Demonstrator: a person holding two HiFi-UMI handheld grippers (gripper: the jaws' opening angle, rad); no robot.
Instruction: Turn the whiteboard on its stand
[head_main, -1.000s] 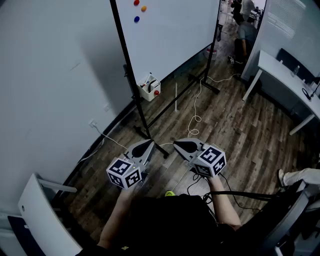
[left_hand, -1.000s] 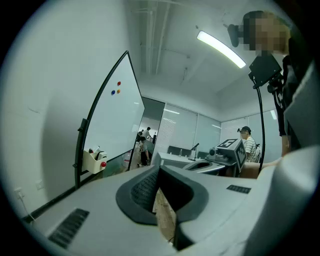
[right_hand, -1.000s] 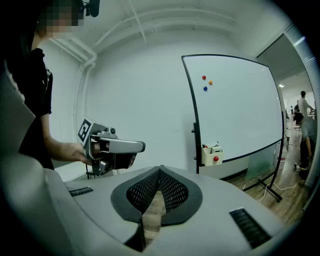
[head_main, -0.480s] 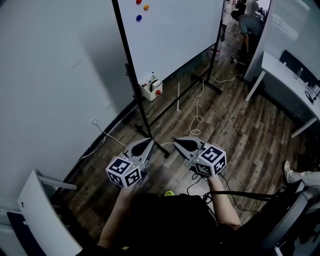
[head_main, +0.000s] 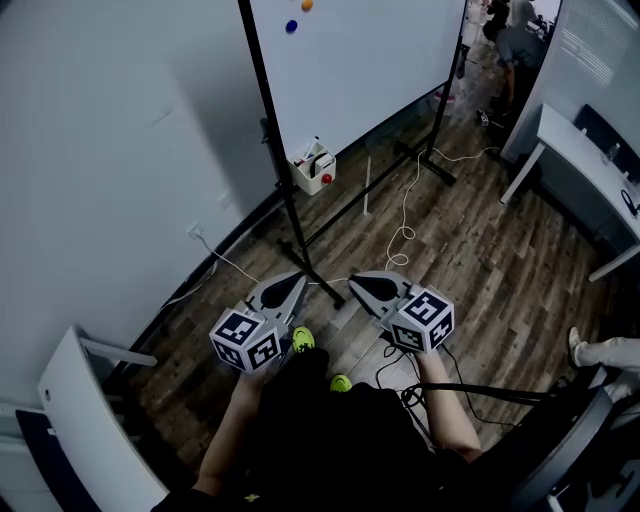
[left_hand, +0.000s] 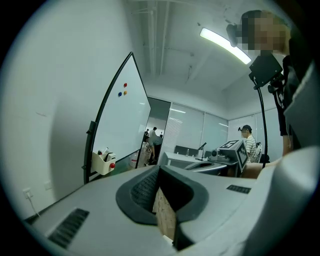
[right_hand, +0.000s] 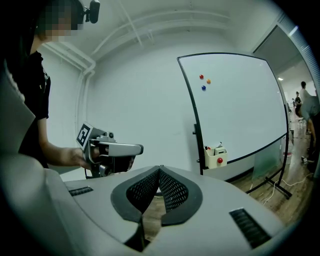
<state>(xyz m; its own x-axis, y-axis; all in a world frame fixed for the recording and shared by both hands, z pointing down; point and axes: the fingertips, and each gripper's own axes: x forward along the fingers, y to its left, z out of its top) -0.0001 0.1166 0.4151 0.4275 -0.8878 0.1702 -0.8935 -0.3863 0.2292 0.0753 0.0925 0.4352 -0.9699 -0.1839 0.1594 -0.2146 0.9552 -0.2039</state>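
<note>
**Whiteboard and stand, three views.** The whiteboard (head_main: 370, 60) stands upright in its black stand (head_main: 272, 150), ahead of me and close to the white wall (head_main: 110, 160). Its long axis runs level along that wall, from the near post away to the far post. The written-on face is turned to the open room, away from the wall. A cream marker holder (head_main: 314, 170) hangs on the near post, below the panel.

From the head view I see the stand's feet on the wooden floor (head_main: 480, 270) and a white cable (head_main: 405, 215) looping past them. A desk (head_main: 575, 150) stands at the right. The panel's top is cut off here.

The right gripper view shows the whole panel, with three round magnets (right_hand: 201, 77) near its upper corner. The left gripper view sees the board at a steep slant.

The left hand-held gripper (head_main: 299, 276) and the right hand-held gripper (head_main: 352, 281) are both held well apart from the board. Each has its jaws closed together on nothing. Each gripper view also catches the other gripper beside it.
</note>
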